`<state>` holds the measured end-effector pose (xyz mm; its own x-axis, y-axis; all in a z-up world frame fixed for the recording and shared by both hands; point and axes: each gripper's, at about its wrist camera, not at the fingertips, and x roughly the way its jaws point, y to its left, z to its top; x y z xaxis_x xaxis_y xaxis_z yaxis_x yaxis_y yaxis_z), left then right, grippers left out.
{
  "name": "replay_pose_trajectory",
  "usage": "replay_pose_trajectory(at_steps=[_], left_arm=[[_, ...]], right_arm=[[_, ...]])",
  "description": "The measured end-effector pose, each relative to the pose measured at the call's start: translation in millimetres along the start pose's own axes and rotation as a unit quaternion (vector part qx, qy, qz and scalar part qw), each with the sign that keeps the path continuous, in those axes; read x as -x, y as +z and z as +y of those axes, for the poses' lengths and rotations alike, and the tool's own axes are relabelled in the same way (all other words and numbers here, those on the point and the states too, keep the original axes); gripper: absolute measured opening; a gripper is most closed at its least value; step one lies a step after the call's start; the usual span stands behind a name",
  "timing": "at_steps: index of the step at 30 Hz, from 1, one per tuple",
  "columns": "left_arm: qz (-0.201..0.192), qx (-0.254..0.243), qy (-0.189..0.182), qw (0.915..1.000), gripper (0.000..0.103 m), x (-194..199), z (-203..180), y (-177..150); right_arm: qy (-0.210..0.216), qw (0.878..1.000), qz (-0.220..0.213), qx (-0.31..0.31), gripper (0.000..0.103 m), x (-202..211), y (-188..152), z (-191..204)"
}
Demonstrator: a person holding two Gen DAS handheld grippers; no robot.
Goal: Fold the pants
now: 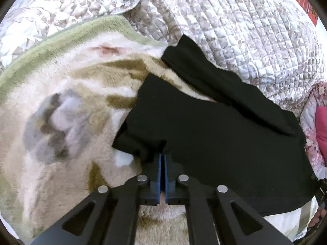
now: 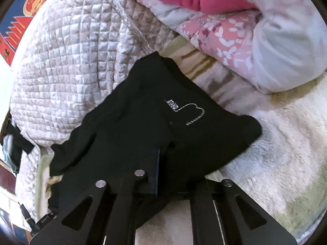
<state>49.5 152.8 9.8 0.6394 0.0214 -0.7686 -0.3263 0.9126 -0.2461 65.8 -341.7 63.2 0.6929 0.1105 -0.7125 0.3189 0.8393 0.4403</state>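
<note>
Black pants (image 1: 204, 126) lie spread on a plush blanket (image 1: 61, 163) covering a bed, each hand-held gripper clamped on a near edge: the left hand-held gripper (image 1: 162, 157) pinches cloth between blue pads, the right hand-held gripper (image 2: 161, 153) is buried in a bunched fold. The thin bites could slip once lifted, spoiling the fold. A quilted bedspread (image 1: 235, 30) and pink floral duvet (image 2: 235, 40) crowd the far side, where a leg already overlaps the quilt.

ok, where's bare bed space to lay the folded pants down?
Free: plush blanket left of the black pants, up to its green border, and the cream patch right of them below the pink floral comforter. Crowded: quilted cover bunched behind.
</note>
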Motion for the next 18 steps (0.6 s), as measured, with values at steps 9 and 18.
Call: replay_pose_trajectory(at_steps=[9, 18], left_arm=[[-0.022, 0.0, -0.021, 0.9995, 0.003, 71, 12, -11], [0.009, 0.005, -0.011, 0.9999, 0.003, 83, 31, -41]], right_arm=[[0.023, 1.0, 0.003, -0.014, 0.005, 58, -20, -11], [-0.001, 0.998, 0.047, -0.039, 0.005, 69, -44, -28]])
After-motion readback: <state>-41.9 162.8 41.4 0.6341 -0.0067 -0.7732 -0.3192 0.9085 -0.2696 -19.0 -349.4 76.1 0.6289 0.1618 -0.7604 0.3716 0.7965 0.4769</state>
